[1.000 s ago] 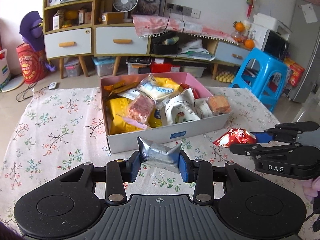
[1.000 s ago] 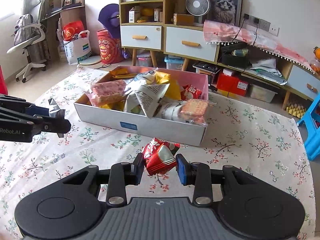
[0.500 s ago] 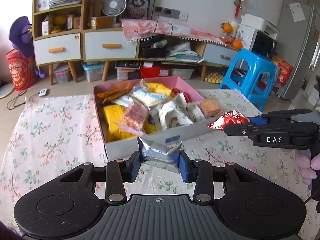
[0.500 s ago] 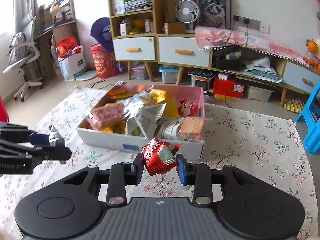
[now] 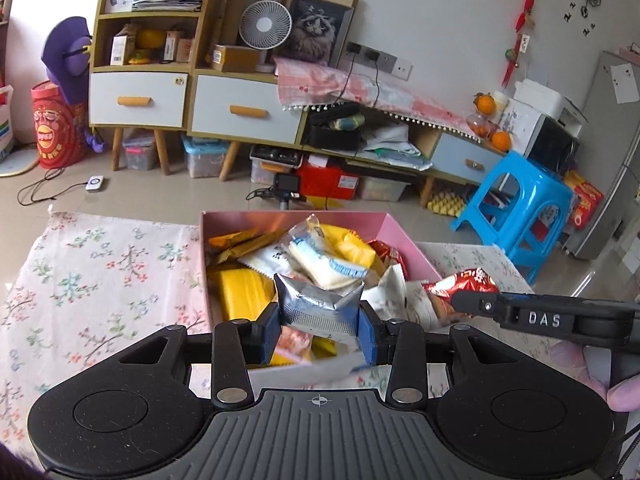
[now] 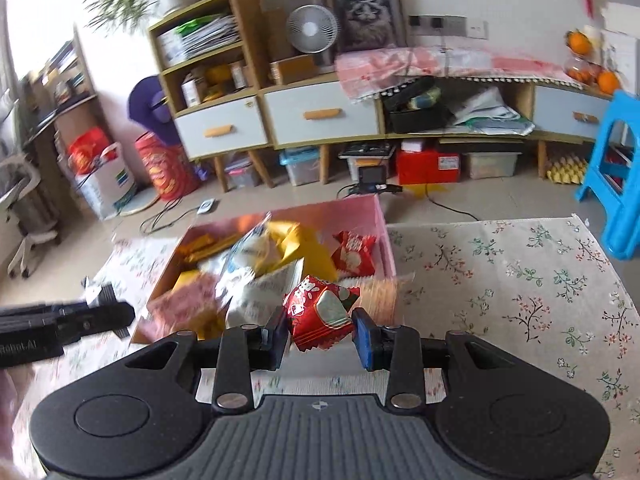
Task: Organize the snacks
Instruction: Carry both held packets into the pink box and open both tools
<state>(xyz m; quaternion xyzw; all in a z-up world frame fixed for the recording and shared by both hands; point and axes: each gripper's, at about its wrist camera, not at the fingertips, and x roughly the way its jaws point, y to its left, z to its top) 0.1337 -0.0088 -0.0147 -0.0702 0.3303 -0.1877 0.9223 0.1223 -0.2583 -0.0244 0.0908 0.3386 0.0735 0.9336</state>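
The left tongs (image 5: 319, 327) are clenched on a crumpled silver foil packet (image 5: 318, 306) with a ridged sealed edge, held above the near end of the pink-lined snack box (image 5: 394, 227). The right tongs (image 6: 321, 334) grasp a shiny red wrapper (image 6: 320, 312) with white print and zigzag-cut ends, over the box's near right corner. The box sits on the floral-clothed bench (image 6: 520, 280), heaped with yellow, white and red packets.
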